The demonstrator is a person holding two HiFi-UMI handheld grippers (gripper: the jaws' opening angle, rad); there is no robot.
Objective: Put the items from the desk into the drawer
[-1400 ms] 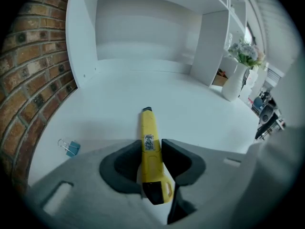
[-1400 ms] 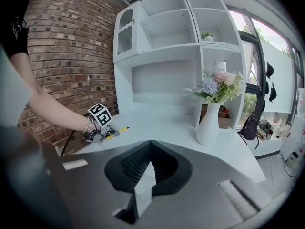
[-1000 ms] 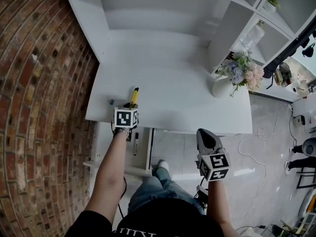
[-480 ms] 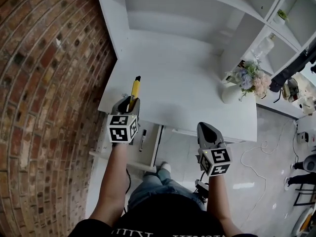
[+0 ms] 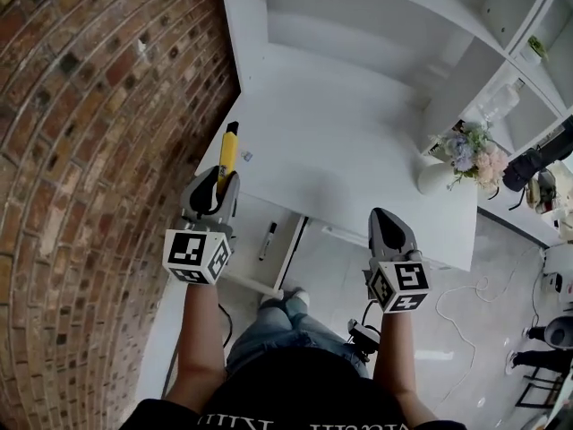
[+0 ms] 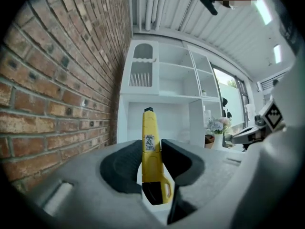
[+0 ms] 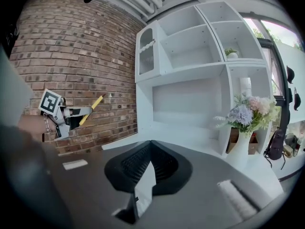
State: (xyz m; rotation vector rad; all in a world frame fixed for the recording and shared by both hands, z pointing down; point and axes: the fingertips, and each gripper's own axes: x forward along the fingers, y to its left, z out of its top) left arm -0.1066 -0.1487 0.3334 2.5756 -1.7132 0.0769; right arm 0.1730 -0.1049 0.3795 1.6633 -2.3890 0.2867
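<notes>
Two tools, left tool [image 5: 221, 183] clamped on yellow cutter [image 5: 229, 146], right tool [image 5: 386, 219] closed empty, drawer [image 5: 292, 253] partly hidden under desk [image 5: 340, 141]

A home study corner: white counter [image 5: 349, 141], built-in shelves [image 5: 524, 16], brick wall [image 5: 89, 150], vase of flowers [image 5: 439, 176].

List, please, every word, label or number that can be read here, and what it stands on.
On the yellow cutter, a sticker: too blurred to read.
On the black shirt, white print: cut off at the frame edge, unreadable.
On the left marker cube and right marker cube: square patterns only, no words.
</notes>
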